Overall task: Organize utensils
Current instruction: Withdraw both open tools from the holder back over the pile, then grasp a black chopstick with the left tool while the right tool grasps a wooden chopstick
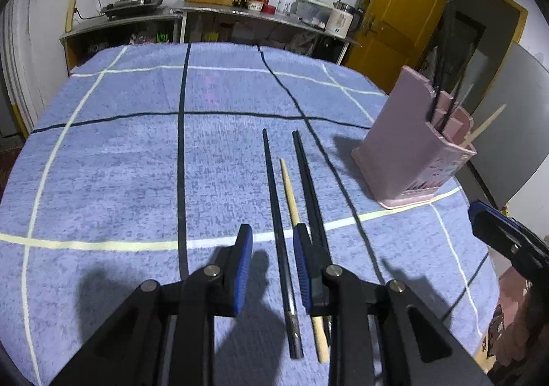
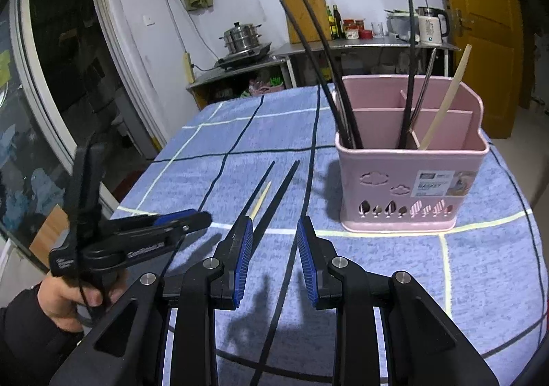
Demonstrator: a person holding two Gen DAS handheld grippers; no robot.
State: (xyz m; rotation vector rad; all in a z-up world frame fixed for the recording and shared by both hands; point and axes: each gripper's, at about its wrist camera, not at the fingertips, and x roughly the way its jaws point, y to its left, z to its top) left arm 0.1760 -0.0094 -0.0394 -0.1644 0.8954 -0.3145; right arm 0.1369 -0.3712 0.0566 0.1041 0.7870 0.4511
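Blue terry cloth (image 1: 120, 152) with a white and dark grid covers the table. On its right side stands a pink plastic utensil holder (image 2: 410, 187) with cloud and leaf cut-outs and inner dividers; two black chopsticks (image 2: 326, 70) lean in its left compartment, another black stick and a metal utensil in the middle, a pale wooden chopstick (image 2: 446, 97) on the right. Three thin sticks lie loose on the cloth: a black chopstick (image 1: 279, 235), a wooden chopstick (image 1: 291, 194) and a second black one (image 1: 308, 187). The left gripper (image 1: 272, 269) is spread apart over the first black stick. The right gripper (image 2: 274, 259) hangs open, holding nothing.
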